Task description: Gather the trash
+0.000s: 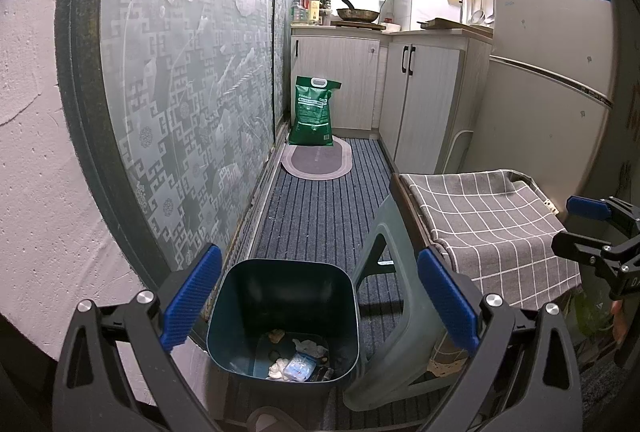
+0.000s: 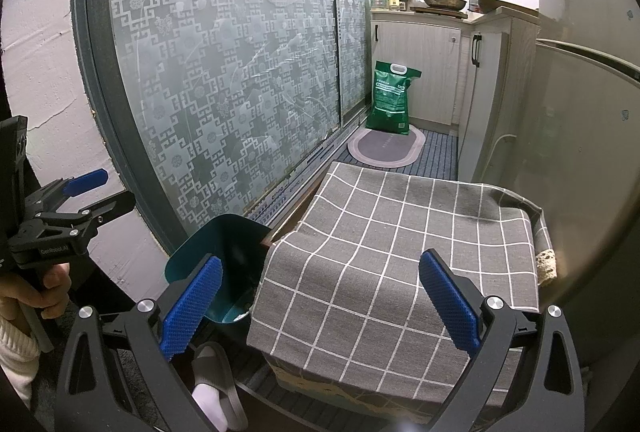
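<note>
The left claw point(image 1: 318, 306) hangs directly above the dark green trash bin point(image 1: 282, 316), tilted down so its camera looks into the bin's mouth; its blue pads point(image 1: 192, 302) stand wide apart and grip nothing. The bin sits on the striped floor mat point(image 1: 324, 200), just beside the frosted sliding door point(image 1: 180, 92) and touching or nearly touching a grey plastic stool point(image 1: 394, 296). At the bottom of the bin lie crumpled white tissues point(image 1: 280, 368), a pale blue-and-white wrapper point(image 1: 299, 366) and a small brownish scrap point(image 1: 276, 335).

The right claw point(image 2: 320, 306) is held level with the left and to its right, angled down over a low bench point(image 2: 400, 264) draped in a grey checked cloth. Its pads point(image 2: 450, 302) are likewise spread wide, with nothing between them. In the right wrist view the person's left hand point(image 2: 38, 292) wraps the left claw's handle at the frame's left edge, and a foot in a white sock and grey slipper point(image 2: 216, 388) stands below, near the bin.

Farther back, a green sack point(image 1: 314, 112) stands upright on an oval rug point(image 1: 318, 160) against the kitchen cabinets point(image 1: 340, 80).
</note>
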Motion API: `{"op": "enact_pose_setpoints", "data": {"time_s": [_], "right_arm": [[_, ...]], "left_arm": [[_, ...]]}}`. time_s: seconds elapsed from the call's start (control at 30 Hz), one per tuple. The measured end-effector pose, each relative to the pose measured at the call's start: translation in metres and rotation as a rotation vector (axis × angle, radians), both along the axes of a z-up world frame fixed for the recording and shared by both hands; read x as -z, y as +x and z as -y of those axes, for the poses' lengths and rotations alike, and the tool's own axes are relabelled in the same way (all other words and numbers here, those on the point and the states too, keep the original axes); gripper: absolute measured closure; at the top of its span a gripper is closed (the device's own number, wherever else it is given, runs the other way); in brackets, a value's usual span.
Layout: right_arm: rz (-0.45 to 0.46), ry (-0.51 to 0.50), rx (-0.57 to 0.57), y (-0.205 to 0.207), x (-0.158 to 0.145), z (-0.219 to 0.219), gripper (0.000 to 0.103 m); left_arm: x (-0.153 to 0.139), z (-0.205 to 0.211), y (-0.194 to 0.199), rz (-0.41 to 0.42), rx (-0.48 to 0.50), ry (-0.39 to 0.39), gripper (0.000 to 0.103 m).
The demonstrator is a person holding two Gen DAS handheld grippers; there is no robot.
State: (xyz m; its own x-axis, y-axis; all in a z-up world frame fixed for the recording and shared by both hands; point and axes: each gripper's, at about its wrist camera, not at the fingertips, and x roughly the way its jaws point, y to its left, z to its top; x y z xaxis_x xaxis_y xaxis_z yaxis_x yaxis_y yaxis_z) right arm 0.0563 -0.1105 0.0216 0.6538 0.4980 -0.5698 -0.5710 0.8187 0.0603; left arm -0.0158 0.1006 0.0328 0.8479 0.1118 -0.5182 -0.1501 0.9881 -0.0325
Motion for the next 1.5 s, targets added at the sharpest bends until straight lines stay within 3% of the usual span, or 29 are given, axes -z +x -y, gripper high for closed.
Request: {"op": "enact_pose_setpoints", "data": {"time_s": [1.5], "right_arm": [[-0.001,0.002,0.000,0.0005,-0.0001,0.0010,0.003]], "left_arm": [[0.0015,-0.0014,-0.0002,-0.006,-0.001,0.000,0.003]]}}
